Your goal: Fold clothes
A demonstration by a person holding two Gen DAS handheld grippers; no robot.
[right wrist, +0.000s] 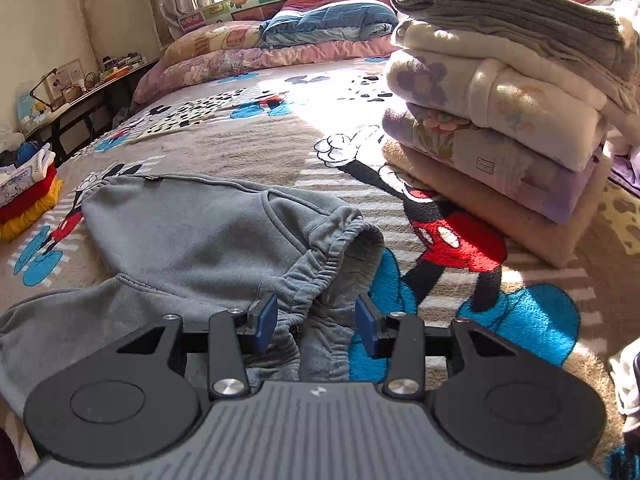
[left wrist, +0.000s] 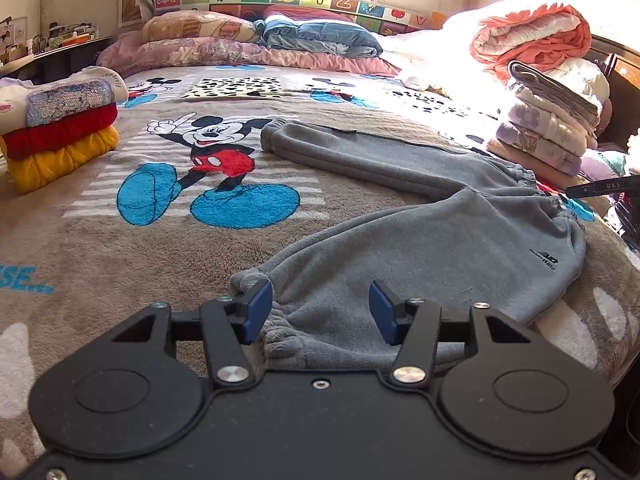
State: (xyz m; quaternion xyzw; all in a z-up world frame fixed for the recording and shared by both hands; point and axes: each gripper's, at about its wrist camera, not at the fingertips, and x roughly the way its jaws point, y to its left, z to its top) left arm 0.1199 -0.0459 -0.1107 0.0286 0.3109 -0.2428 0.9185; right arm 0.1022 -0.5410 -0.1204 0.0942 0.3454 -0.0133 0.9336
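Grey sweatpants [left wrist: 400, 216] lie spread on a Mickey Mouse blanket [left wrist: 120, 248] on the bed, legs apart in a V. My left gripper [left wrist: 320, 312] stands open low over the near leg's cuff [left wrist: 280, 332], which lies between the blue pads [left wrist: 256, 308]. In the right wrist view the same sweatpants [right wrist: 192, 232] show their elastic waistband [right wrist: 340, 248], bunched and partly gaping. My right gripper [right wrist: 316, 324] is open around the near part of that waistband; the fabric sits between the pads without being pinched.
A folded stack of white, red and yellow clothes [left wrist: 60, 132] sits at the left bed edge. A taller folded pile [right wrist: 500, 120] stands just right of the waistband. Pillows and quilts [left wrist: 240, 40] fill the head of the bed. A cluttered side table [right wrist: 80, 88] stands at the left.
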